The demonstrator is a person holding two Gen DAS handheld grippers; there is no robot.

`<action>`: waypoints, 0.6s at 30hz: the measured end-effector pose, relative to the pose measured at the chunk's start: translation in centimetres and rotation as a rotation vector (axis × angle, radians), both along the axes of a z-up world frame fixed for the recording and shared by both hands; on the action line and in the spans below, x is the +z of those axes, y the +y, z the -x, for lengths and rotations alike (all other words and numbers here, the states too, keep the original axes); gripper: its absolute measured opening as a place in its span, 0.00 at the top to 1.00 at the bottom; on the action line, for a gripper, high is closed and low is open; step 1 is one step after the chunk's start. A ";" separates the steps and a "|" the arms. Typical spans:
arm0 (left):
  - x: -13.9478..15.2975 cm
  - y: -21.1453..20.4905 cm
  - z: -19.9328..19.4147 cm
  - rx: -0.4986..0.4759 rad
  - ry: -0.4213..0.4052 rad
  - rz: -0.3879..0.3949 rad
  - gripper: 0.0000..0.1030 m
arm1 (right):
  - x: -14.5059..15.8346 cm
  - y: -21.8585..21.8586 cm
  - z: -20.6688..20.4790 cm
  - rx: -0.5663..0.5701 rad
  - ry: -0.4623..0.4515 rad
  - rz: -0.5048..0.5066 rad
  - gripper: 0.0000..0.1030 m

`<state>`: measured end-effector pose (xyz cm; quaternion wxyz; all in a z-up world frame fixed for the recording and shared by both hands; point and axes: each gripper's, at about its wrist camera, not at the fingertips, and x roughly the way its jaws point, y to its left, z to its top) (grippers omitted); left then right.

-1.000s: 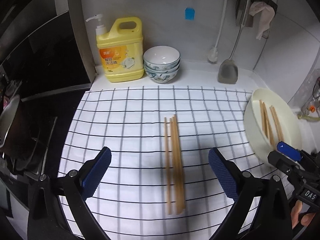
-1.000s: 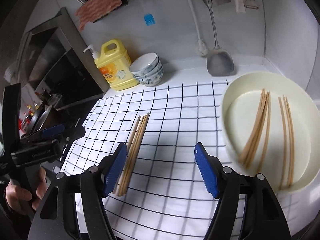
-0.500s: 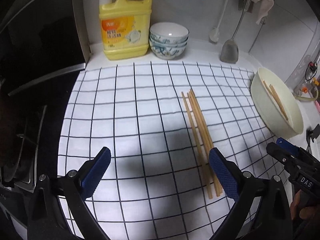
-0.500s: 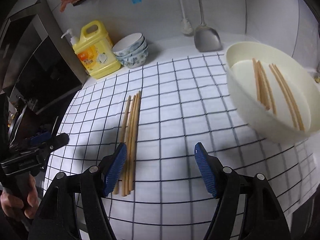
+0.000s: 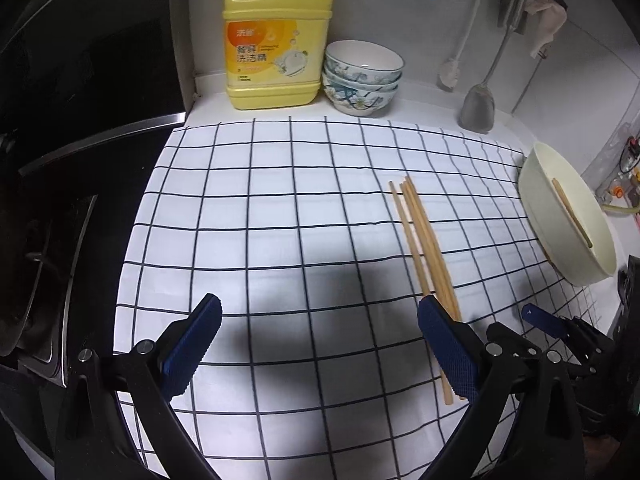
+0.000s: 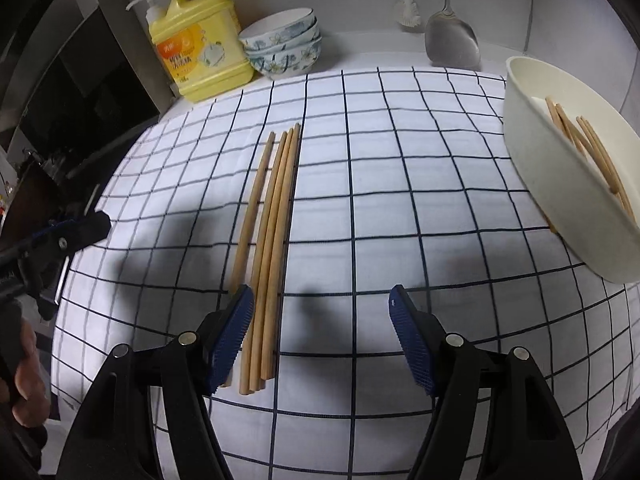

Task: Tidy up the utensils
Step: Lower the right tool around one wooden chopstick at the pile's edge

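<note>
1. My left gripper (image 5: 318, 346) hangs wide open, holding nothing.
2. Four bare wooden chopsticks (image 6: 272, 240) lie on the white grid-checked cloth (image 6: 400, 208), at twelve o'clock.
3. My right gripper (image 6: 322, 336) gapes, empty.
4. Cream plastic basin (image 6: 560, 196), two o'clock, holds more.

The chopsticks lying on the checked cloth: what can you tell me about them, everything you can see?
The chopsticks are four plain, pale sticks that look like wood or bamboo, slim and round. They lie flat and nearly parallel on the white cloth with dark grid lines, three bunched together, one slightly apart on the side of the yellow bottle. Their near ends sit by the blue pad of one of the right gripper's open fingers, which partly hides them. Nothing grips them.
</note>
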<state>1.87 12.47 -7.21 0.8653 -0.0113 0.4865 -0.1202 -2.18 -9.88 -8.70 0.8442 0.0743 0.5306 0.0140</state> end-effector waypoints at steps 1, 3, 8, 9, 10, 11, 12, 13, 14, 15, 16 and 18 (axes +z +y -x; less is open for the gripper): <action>-0.2 0.3 0.0 0.008 0.002 0.002 0.06 | -0.2 0.2 -0.1 0.002 0.000 0.006 0.35; -0.4 0.7 -0.1 0.017 0.007 0.004 0.06 | -0.7 0.4 -0.2 0.002 0.003 0.016 0.35; -0.9 1.1 0.0 0.021 0.012 -0.005 0.06 | -1.5 0.7 -0.2 -0.001 0.009 0.035 0.35; -0.9 1.1 0.0 0.021 0.012 -0.005 0.06 | -1.6 0.7 -0.2 0.001 0.010 0.038 0.35; -0.9 1.1 0.1 0.020 0.013 -0.005 0.06 | -1.6 0.8 -0.2 0.003 0.010 0.043 0.35; -0.9 1.1 0.1 0.018 0.014 -0.004 0.06 | -1.7 0.9 -0.2 0.006 0.010 0.048 0.35; -0.9 1.1 0.2 0.016 0.013 -0.004 0.06 | -1.7 0.9 -0.2 0.009 0.009 0.054 0.35; -0.9 1.1 0.2 0.015 0.011 -0.006 0.06 | -1.7 1.0 -0.2 0.012 0.006 0.062 0.35; -0.9 1.1 0.3 0.014 0.011 -0.007 0.06 | -1.7 1.1 -0.2 0.016 0.004 0.074 0.35; -0.9 1.1 0.3 0.014 0.011 -0.008 0.06 | -1.8 1.2 -0.2 0.019 0.005 0.080 0.35; -1.0 1.2 0.3 0.014 0.013 -0.008 0.06 | -1.9 1.3 -0.2 0.021 0.006 0.084 0.35; -1.1 1.3 0.3 0.014 0.016 -0.006 0.06 | -2.1 1.2 -0.2 0.019 0.011 0.091 0.35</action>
